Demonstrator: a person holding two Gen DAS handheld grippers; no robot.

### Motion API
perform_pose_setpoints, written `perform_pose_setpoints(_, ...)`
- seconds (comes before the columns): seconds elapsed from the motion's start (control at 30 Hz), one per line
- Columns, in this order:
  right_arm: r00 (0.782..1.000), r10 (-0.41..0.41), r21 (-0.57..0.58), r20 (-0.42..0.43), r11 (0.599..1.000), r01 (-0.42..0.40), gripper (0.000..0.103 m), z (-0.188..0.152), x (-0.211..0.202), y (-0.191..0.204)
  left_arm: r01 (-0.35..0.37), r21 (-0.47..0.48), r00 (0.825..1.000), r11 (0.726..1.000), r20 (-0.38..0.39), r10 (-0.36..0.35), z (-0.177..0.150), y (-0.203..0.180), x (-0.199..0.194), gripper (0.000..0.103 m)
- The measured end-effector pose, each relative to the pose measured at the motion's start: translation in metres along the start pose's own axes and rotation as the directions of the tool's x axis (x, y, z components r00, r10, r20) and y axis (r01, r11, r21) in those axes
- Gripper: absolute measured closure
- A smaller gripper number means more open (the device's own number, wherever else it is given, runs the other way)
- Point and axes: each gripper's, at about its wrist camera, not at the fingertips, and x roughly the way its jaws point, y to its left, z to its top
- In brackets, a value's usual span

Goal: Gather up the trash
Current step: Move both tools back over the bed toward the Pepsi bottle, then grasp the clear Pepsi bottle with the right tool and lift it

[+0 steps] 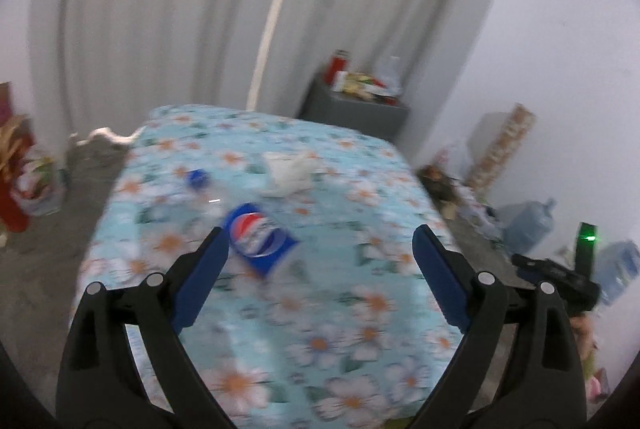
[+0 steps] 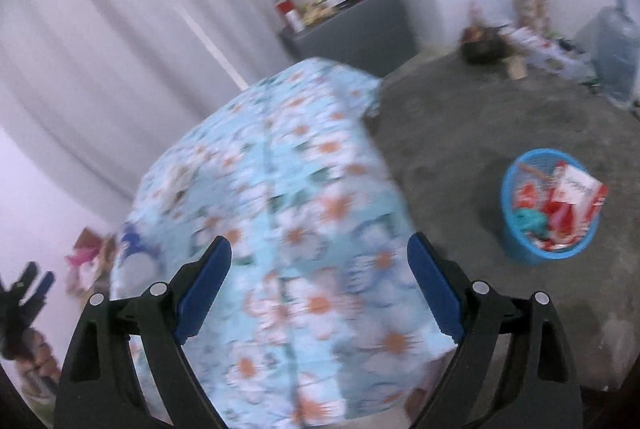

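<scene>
A clear Pepsi bottle point(image 1: 244, 225) with a blue label and blue cap lies on the floral tablecloth point(image 1: 360, 309), just ahead of my left gripper's left finger. A crumpled white tissue point(image 1: 289, 171) lies farther back on the table. My left gripper point(image 1: 320, 241) is open and empty above the table. My right gripper point(image 2: 318, 253) is open and empty over the table's right part point(image 2: 280, 229). A blue trash basket point(image 2: 548, 213) holding red and white wrappers stands on the floor to the right. The view is blurred.
A grey cabinet point(image 1: 356, 109) with bottles and packets stands behind the table by the white curtain. Clutter and water jugs point(image 1: 528, 225) line the right wall. Bags point(image 1: 36, 185) sit on the floor at the left. The other gripper point(image 1: 560, 277) shows at the right edge.
</scene>
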Motion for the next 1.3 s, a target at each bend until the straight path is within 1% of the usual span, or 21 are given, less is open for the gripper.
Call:
perform_pose_setpoints(0.1, 0.995, 0.083, -0.018, -0.048, 0.996, -0.084, 0.016, 0.002, 0.015, 0.022, -0.058, -0.036, 0.998, 0.998, -0.013, 0.058, -0.003, 0.023, 0.001, 0.014)
perform_pose_setpoints(0.17, 0.986, 0.145, -0.028, -0.085, 0.989, -0.148, 0.016, 0.003, 0.027, 0.039, -0.094, -0.057, 0.995, 0.994, -0.028, 0.092, -0.006, 0.037, 0.005, 0.014)
perform_pose_setpoints(0.23, 0.968, 0.209, -0.038, -0.137, 0.976, -0.216, 0.016, 0.006, 0.044, 0.062, -0.117, -0.069, 0.993, 0.991, -0.04, 0.115, -0.008, 0.046, 0.009, 0.014)
perform_pose_setpoints(0.3, 0.94, 0.272, -0.055, -0.205, 0.956, -0.288, 0.016, 0.008, 0.065, 0.088, -0.134, -0.078, 0.99, 0.988, -0.049, 0.13, -0.01, 0.054, 0.01, 0.014)
perform_pose_setpoints(0.33, 0.92, 0.306, -0.066, -0.247, 0.941, -0.331, 0.016, 0.009, 0.077, 0.105, -0.141, -0.085, 0.989, 0.986, -0.054, 0.137, -0.011, 0.059, 0.012, 0.014)
perform_pose_setpoints(0.37, 0.906, 0.322, -0.074, -0.274, 0.932, -0.354, 0.016, 0.01, 0.086, 0.117, -0.146, -0.095, 0.988, 0.985, -0.058, 0.142, -0.011, 0.064, 0.012, 0.014)
perform_pose_setpoints(0.43, 0.867, 0.353, -0.11, -0.351, 0.904, -0.412, 0.016, 0.01, 0.115, 0.156, -0.154, -0.112, 0.987, 0.982, -0.063, 0.148, -0.011, 0.072, 0.014, 0.014)
perform_pose_setpoints(0.47, 0.857, 0.354, -0.125, -0.375, 0.897, -0.425, 0.016, 0.008, 0.123, 0.169, -0.159, -0.122, 0.986, 0.98, -0.066, 0.152, -0.012, 0.077, 0.014, 0.014)
perform_pose_setpoints(0.53, 0.828, 0.337, -0.164, -0.448, 0.879, -0.447, 0.016, 0.006, 0.154, 0.205, -0.169, -0.139, 0.984, 0.976, -0.073, 0.161, -0.014, 0.086, 0.014, 0.014)
perform_pose_setpoints(0.6, 0.803, 0.318, -0.184, -0.505, 0.869, -0.46, 0.016, 0.004, 0.183, 0.232, -0.177, -0.155, 0.983, 0.972, -0.08, 0.166, -0.015, 0.093, 0.013, 0.014)
perform_pose_setpoints(0.73, 0.777, 0.232, -0.239, -0.585, 0.866, -0.438, 0.016, -0.003, 0.232, 0.271, -0.188, -0.164, 0.981, 0.969, -0.087, 0.175, -0.014, 0.101, 0.016, 0.014)
perform_pose_setpoints(0.83, 0.74, 0.165, -0.261, -0.652, 0.868, -0.424, 0.016, -0.012, 0.261, 0.29, -0.198, -0.169, 0.978, 0.966, -0.095, 0.184, -0.014, 0.106, 0.019, 0.014)
perform_pose_setpoints(0.87, 0.73, 0.15, -0.268, -0.666, 0.866, -0.422, 0.016, -0.015, 0.266, 0.294, -0.2, -0.172, 0.978, 0.965, -0.099, 0.185, -0.013, 0.108, 0.021, 0.014)
perform_pose_setpoints(0.97, 0.702, 0.11, -0.306, -0.703, 0.845, -0.439, 0.016, -0.027, 0.278, 0.306, -0.205, -0.178, 0.976, 0.963, -0.106, 0.188, -0.012, 0.111, 0.026, 0.014)
perform_pose_setpoints(1.0, 0.692, 0.106, -0.314, -0.714, 0.835, -0.452, 0.019, -0.03, 0.279, 0.309, -0.206, -0.179, 0.976, 0.962, -0.109, 0.188, -0.011, 0.112, 0.028, 0.014)
perform_pose_setpoints(1.07, 0.68, 0.112, -0.318, -0.724, 0.821, -0.474, 0.026, -0.035, 0.279, 0.311, -0.206, -0.183, 0.976, 0.961, -0.115, 0.187, -0.01, 0.112, 0.031, 0.014)
perform_pose_setpoints(1.13, 0.662, 0.146, -0.285, -0.735, 0.819, -0.497, 0.039, -0.037, 0.276, 0.307, -0.202, -0.188, 0.976, 0.961, -0.123, 0.181, -0.008, 0.112, 0.035, 0.014)
perform_pose_setpoints(1.17, 0.653, 0.162, -0.265, -0.74, 0.822, -0.505, 0.041, -0.038, 0.274, 0.305, -0.198, -0.194, 0.976, 0.961, -0.125, 0.176, -0.007, 0.112, 0.038, 0.014)
perform_pose_setpoints(1.2, 0.653, 0.171, -0.25, -0.738, 0.83, -0.499, 0.041, -0.038, 0.27, 0.3, -0.188, -0.199, 0.978, 0.962, -0.124, 0.166, -0.005, 0.111, 0.04, 0.014)
perform_pose_setpoints(1.27, 0.664, 0.176, -0.245, -0.727, 0.837, -0.489, 0.042, -0.038, 0.262, 0.291, -0.169, -0.2, 0.982, 0.965, -0.121, 0.147, -0.001, 0.108, 0.045, 0.014)
perform_pose_setpoints(1.3, 0.674, 0.177, -0.247, -0.718, 0.839, -0.484, 0.042, -0.039, 0.253, 0.282, -0.163, -0.195, 0.983, 0.967, -0.119, 0.142, 0.001, 0.107, 0.047, 0.014)
